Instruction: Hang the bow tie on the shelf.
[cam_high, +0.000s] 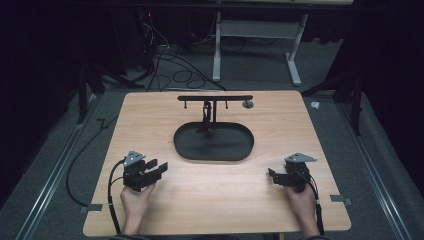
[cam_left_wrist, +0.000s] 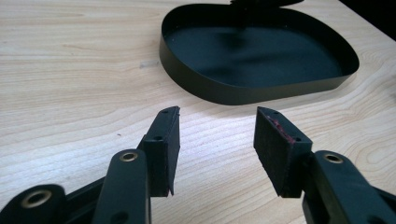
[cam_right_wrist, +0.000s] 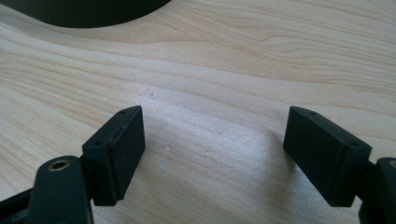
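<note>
Both grippers rest low over the near part of the wooden table (cam_high: 150, 210), one at each side, and neither has hold of anything. The left gripper (cam_high: 156, 167) has its jaws parted a moderate way with bare tabletop between them; in the left gripper view its pads (cam_left_wrist: 164, 140) point toward the black oval tray (cam_left_wrist: 187, 79), which lies near but clear of them. The right gripper (cam_high: 274, 175) stands spread wider, its jaws framing plain wood in the right gripper view, with only a dark edge of the tray (cam_right_wrist: 84, 16) at the top. The tray sits at the table's middle and forms the base of a T-shaped stand (cam_high: 215, 98), from whose crossbar a small dark object (cam_high: 205, 114) hangs beside the post; what it is cannot be made out. This looks like the opening step, with both tools poised before any reach. The next move would likely call for one gripper to travel forward over the tray's rim and line its jaws on the hanging piece without knocking the post.
</note>
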